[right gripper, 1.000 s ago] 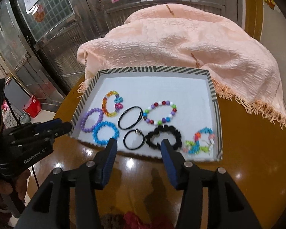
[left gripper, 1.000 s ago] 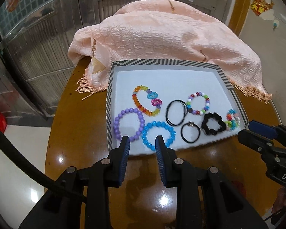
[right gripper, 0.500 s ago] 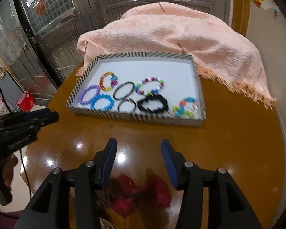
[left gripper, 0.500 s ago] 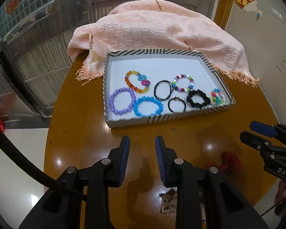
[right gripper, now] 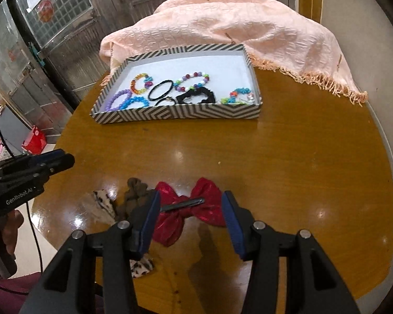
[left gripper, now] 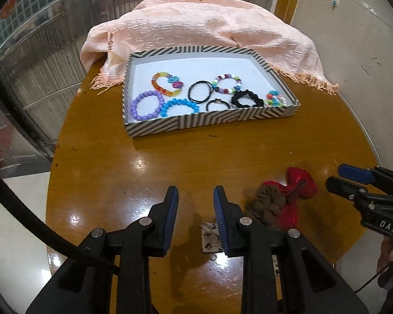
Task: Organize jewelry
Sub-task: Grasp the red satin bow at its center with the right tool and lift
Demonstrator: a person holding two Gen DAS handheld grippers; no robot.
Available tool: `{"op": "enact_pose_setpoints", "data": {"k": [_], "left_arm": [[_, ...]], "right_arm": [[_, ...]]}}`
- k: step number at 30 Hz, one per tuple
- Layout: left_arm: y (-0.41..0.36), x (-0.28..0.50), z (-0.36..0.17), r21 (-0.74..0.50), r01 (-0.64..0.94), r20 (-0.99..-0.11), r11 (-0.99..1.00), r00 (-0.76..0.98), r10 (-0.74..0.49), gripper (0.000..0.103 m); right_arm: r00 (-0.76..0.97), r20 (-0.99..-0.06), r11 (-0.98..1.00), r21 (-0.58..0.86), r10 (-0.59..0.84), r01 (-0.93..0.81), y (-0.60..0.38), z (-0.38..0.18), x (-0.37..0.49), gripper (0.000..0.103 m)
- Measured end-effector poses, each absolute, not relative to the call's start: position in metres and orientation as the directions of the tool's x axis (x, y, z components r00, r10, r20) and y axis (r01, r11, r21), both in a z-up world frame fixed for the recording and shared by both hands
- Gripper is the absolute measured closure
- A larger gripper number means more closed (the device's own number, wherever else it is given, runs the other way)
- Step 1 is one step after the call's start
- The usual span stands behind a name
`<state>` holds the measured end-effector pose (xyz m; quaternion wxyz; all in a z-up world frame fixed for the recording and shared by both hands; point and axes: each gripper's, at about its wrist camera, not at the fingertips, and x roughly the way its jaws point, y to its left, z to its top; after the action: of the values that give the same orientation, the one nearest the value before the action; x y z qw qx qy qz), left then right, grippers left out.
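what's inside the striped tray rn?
In the striped tray: purple bead bracelet, blue bead bracelet, rainbow bracelet, multicolor bead bracelet, two black hair ties, black scrunchie, small colorful piece. The near wall hides the tray floor's front edge.

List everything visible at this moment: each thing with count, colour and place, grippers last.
Striped cardboard tray: 1, black-and-white, far half of round brown wooden table.
Beaded bracelets: 5; purple, blue, three multicoloured; in tray.
Thin hair ties: 2, black, tray middle.
Ruffled scrunchie: 1, black, in tray.
Fringed shawl: 1, peach, behind tray.
Red fabric bow clip: 1, near edge.
Brown scrunchie: 1, beside bow.
Leopard-print scrunchie: 1, near edge.
Left gripper: open, empty.
Right gripper: open, around bow.
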<state>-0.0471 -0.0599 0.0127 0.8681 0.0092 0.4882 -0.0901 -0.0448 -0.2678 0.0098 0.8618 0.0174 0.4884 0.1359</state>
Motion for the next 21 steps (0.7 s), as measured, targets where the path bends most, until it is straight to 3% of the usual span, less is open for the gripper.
{"op": "enact_pose_setpoints", "data": {"k": [10, 21], "left_arm": [[-0.077, -0.059, 0.003, -0.131, 0.232, -0.861, 0.964, 0.455, -0.226, 0.074], [-0.086, -0.058, -0.004, -0.142, 0.245, -0.873, 0.959, 0.425, -0.238, 0.073]], "right_arm": [[0.467, -0.858, 0.973, 0.146, 0.215, -0.180, -0.281, -0.004, -0.047, 0.052], [0.342, -0.878, 0.942, 0.312, 0.335, -0.123, -0.274, -0.044, -0.036, 0.052]]}}
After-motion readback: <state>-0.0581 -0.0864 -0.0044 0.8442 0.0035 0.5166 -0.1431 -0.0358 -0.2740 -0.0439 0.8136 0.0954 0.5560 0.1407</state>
